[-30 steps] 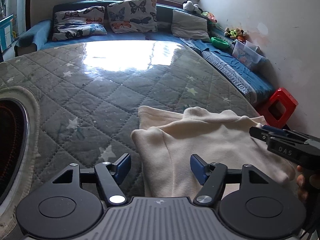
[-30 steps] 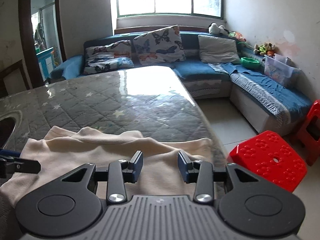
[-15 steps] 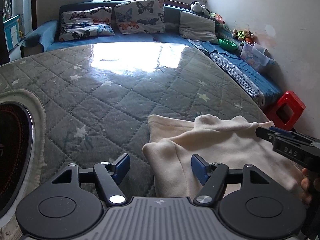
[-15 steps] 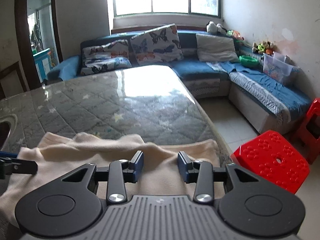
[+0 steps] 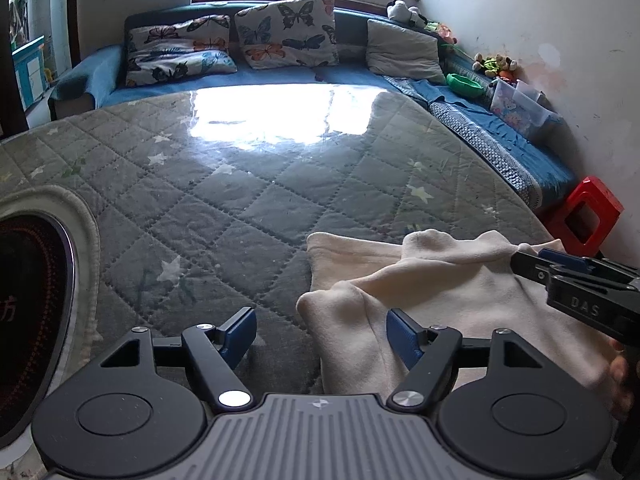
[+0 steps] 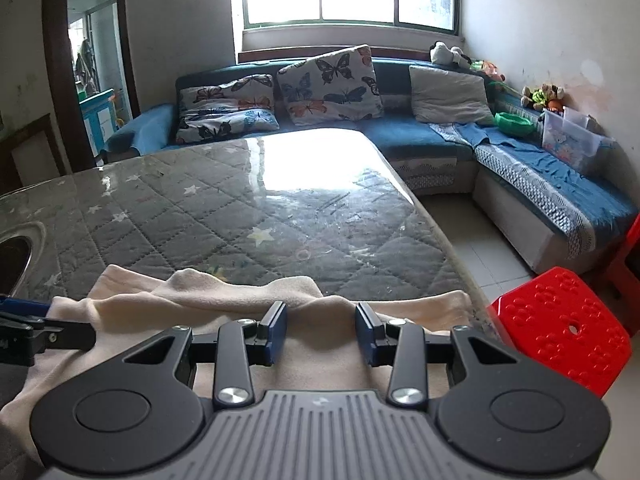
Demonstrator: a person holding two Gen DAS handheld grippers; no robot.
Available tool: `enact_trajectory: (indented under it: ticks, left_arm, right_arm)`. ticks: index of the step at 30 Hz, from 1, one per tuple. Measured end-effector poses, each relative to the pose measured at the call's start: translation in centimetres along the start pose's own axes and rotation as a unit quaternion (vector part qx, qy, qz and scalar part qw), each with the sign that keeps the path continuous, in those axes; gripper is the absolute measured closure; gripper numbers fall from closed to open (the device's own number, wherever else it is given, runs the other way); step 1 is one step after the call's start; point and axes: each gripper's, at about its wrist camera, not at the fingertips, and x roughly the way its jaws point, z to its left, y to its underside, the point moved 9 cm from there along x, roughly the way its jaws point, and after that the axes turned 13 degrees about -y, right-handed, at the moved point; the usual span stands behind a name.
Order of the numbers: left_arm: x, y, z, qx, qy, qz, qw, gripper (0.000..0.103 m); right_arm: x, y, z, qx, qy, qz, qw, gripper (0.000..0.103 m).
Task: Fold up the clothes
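Observation:
A cream fleece garment (image 5: 440, 300) lies rumpled on the quilted table (image 5: 240, 200), near its right edge. My left gripper (image 5: 320, 324) hangs over the garment's left corner. Its jaws are opening; the corner lies between them and the pads do not press it. In the right wrist view my right gripper (image 6: 320, 316) is shut on a bunched fold of the garment (image 6: 200, 292), which tents up toward its tips. The right gripper (image 5: 520, 258) enters the left wrist view from the right, and the left gripper (image 6: 60, 332) shows at the left edge of the right wrist view.
A round dark hob (image 5: 24, 300) is set into the table at the left. Past the table's right edge stands a red stool (image 6: 560, 320) on the tiled floor. A blue corner sofa (image 6: 400, 132) with cushions runs along the far and right walls.
The left gripper's jaws have spread a little wider and the garment's corner sits slightly further right in its view. The right gripper has kept its grip and place.

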Motion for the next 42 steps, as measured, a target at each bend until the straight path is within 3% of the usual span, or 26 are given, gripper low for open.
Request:
enact_trajectory:
  ticks: [20, 27, 32, 42]
  left_arm:
    - [-4.7, 3.5, -0.8, 0.052, -0.002, -0.042, 0.9977, 0.019]
    - [-4.1, 5.2, -0.6, 0.06, -0.01, -0.035, 0.9976, 0.018]
    - [-4.1, 5.5, -0.3, 0.058, -0.01, -0.035, 0.9977, 0.018]
    - [-4.2, 5.7, 0.1, 0.05, -0.013, -0.034, 0.9981, 0.016]
  right_arm:
    - [-7.9, 4.5, 3.3, -0.001, -0.026, -0.011, 1.0, 0.061]
    - [-7.9, 6.8, 3.3, 0.001, -0.012, -0.006, 1.0, 0.06]
    - [-8.1, 6.5, 3.9, -0.016, -0.002, -0.007, 1.0, 0.059]
    - [-7.7, 6.6, 6.8, -0.027, -0.035, -0.011, 0.999, 0.057]
